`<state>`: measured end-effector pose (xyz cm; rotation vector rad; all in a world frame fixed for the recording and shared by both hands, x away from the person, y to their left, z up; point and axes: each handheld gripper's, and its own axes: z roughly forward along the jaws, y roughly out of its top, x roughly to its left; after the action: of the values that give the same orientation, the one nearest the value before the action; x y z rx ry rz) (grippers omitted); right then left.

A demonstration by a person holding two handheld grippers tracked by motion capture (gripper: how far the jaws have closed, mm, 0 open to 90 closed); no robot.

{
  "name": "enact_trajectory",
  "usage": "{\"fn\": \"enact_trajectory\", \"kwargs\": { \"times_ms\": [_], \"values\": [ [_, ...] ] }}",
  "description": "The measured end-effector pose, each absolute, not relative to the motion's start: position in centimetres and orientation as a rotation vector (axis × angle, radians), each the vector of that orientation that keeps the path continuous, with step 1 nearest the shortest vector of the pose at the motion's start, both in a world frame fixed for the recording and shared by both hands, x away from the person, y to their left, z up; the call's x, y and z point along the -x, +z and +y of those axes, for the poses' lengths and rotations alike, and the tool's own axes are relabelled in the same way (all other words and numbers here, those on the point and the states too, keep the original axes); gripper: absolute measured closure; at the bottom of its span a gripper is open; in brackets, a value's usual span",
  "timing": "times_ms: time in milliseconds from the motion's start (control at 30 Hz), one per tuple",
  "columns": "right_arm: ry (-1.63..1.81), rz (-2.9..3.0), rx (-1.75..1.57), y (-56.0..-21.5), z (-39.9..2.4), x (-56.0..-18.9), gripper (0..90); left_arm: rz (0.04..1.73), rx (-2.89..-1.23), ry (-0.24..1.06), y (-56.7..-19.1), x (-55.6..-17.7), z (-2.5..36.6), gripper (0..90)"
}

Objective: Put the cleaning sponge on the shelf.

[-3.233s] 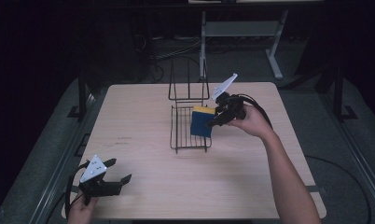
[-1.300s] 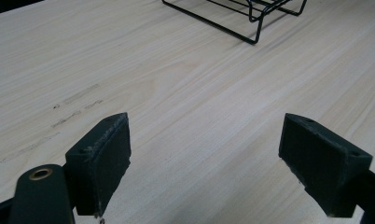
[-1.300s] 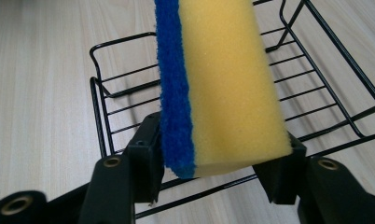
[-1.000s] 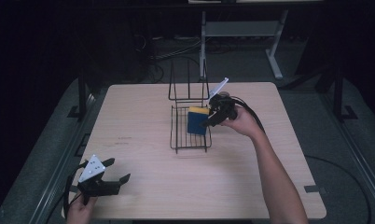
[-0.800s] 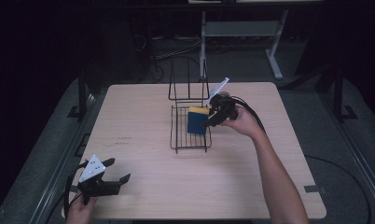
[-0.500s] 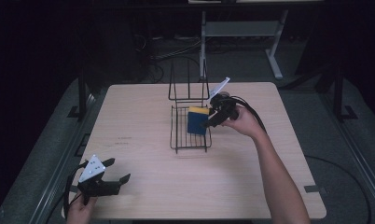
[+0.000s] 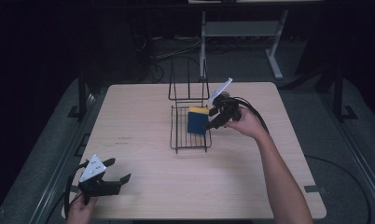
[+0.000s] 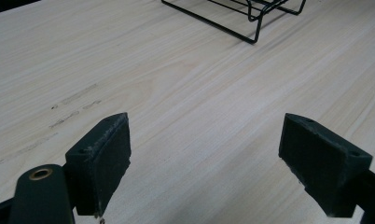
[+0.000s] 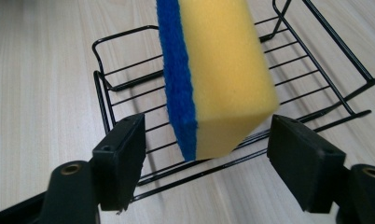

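Wooden table point(image 7: 143, 112); sponge point(image 9: 218, 70) stands on end in rack point(image 9: 316, 60); both jaws open.

1. A light wooden table point(image 7: 143, 112) with rounded corners stands in a dark room; its pale grain runs lengthwise, and a few faint scuff marks point(image 7: 122, 141) show on its left part.
2. Grey floor point(image 7: 325, 126) surrounds the table on every side and is dimly lit.
3. Beyond the far edge, a light grey metal stand point(image 7: 244, 29) rests on the floor, with 1 leg point(image 7: 272, 63) angled toward the right.
4. Dark cables point(image 7: 174, 50) lie on the floor behind the table.
5. The rear of the room is black.
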<state>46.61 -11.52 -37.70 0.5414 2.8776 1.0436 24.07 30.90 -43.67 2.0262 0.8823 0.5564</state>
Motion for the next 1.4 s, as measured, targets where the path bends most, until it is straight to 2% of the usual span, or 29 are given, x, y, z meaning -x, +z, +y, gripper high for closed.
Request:
{"fn": "enact_trajectory", "kwargs": {
  "times_ms": [700, 1400],
  "values": [
    [1.043, 2.863, -0.583, -37.2, -13.1, -45.6, 21.2, 0.880, -2.027, 0.555, -43.6, -24.0, 30.8, 16.2],
    [1.029, 2.848, -0.639, -37.3, -15.4, -44.7, 20.7, 0.871, -2.027, 0.557, -43.6, -24.0, 30.7, 16.2]
  ]
}}
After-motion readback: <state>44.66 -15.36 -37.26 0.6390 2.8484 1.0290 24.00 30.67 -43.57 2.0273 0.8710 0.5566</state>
